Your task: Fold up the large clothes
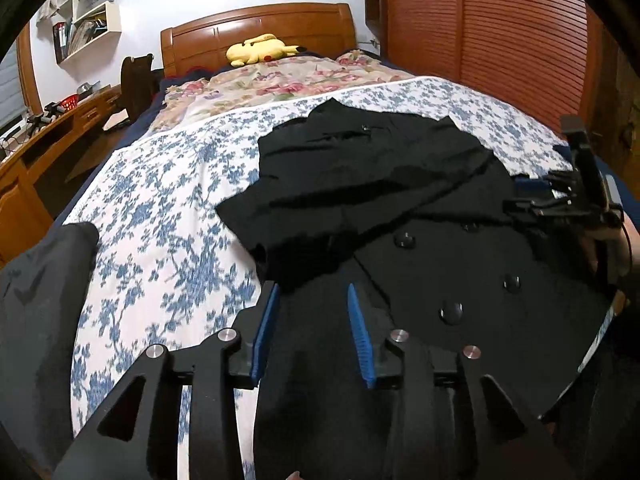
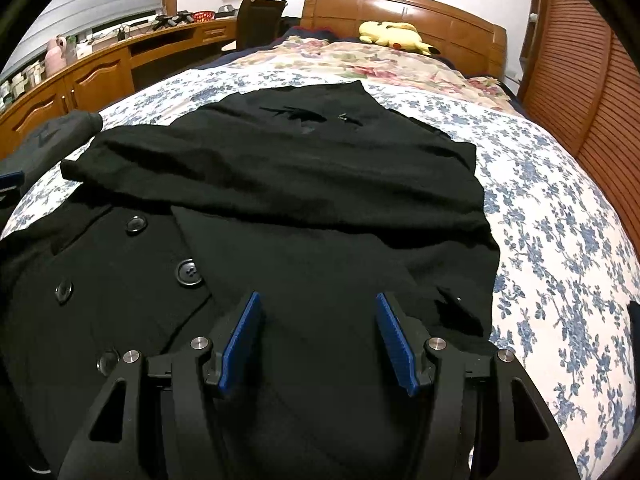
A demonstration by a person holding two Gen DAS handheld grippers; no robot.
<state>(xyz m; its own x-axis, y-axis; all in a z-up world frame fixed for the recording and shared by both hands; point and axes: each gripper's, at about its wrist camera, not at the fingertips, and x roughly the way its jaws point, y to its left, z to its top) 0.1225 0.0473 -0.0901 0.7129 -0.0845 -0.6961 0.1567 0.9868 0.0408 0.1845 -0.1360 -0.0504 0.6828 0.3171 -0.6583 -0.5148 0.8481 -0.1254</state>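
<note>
A large black buttoned coat (image 1: 400, 208) lies on the bed with its far part folded over the front; it also shows in the right wrist view (image 2: 304, 184). Round black buttons (image 2: 188, 272) sit on its near left panel. My left gripper (image 1: 314, 292) is open and empty, just above the coat's near left edge. My right gripper (image 2: 318, 300) is open and empty over the coat's near right part. The right gripper also shows in the left wrist view (image 1: 576, 200), at the coat's right side.
The bed has a blue floral sheet (image 1: 168, 216) and a floral quilt (image 1: 280, 80) farther back. A yellow plush toy (image 1: 260, 50) lies by the headboard. A dark grey garment (image 1: 44, 280) lies at the bed's left. A wooden desk (image 2: 100, 72) stands left, a slatted wardrobe (image 1: 500, 32) right.
</note>
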